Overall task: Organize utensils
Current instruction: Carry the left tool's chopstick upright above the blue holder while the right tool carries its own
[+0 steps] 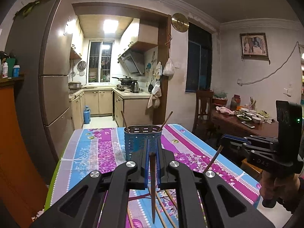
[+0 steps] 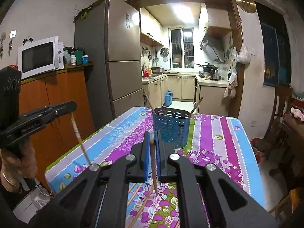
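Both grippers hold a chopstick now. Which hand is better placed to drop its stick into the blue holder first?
Probably the left. The left gripper lines up straight with the blue holder, its chopstick hanging upright. From the right gripper the holder sits off to one side.

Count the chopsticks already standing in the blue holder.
2 in the blue holder: one chopstick leaning out at its left rim, another leaning out at its right rim. Shorter ones inside might be hidden by the wall.

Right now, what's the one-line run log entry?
left gripper shut on chopstick | right gripper shut on chopstick | blue holder ahead | loose chopsticks on table
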### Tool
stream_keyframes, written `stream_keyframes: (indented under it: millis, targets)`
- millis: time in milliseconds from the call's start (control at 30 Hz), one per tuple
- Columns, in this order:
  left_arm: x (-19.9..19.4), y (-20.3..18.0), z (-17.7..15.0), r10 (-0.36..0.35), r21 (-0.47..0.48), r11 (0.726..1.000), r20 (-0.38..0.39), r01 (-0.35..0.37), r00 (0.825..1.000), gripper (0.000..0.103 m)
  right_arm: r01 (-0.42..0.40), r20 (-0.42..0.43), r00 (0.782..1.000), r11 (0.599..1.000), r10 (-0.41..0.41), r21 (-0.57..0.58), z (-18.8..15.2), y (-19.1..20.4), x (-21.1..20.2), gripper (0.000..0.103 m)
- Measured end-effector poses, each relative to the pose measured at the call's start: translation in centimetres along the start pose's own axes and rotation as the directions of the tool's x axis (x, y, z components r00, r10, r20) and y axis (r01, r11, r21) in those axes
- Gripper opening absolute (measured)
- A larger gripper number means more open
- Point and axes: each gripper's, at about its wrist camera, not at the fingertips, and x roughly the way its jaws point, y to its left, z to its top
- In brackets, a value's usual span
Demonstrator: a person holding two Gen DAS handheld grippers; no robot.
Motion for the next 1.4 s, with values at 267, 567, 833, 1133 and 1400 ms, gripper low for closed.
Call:
stream_keyframes:
  millis: [267, 567, 833, 1133, 1400]
  targets:
    - [1.1, -0.7, 0.5, -0.007, 0.032, 0.999, 0.013, 0.006, 1.0, 0.008, -0.013, -0.024, 1.0, 1.0, 0.013, 0.022, 0.8, -0.2, -0.7, 0.005]
    - [3.4, -1.1, 1.6, -0.029, 0.056, 0.998, 0.015, 0.028, 0.999, 0.008, -0.024, -0.038, 0.999, 0.999, 0.026, 0.046, 2.8, -0.8, -0.7, 0.005]
    - [5.7, -1.4, 5.4, -0.029, 0.09, 0.996, 0.065, 0.023, 0.997, 0.007, -0.024, -0.007, 1.0, 0.998, 0.024, 0.062, 7.1, -1.9, 0.9, 0.005]
    - [9.5, -1.9, 11.3, -0.004, 0.133, 0.991, 0.154, -0.016, 0.988, 0.007, 0.016, 0.055, 0.998, 0.999, -0.018, 0.042, 12.8, -3.3, 4.1, 0.005]
    - [14.4, -0.7, 15.5, 0.038, 0.108, 0.992, 0.247, -0.066, 0.968, 0.007, 0.061, 0.149, 0.986, 0.996, -0.07, 0.063, 17.0, -6.0, 8.0, 0.005]
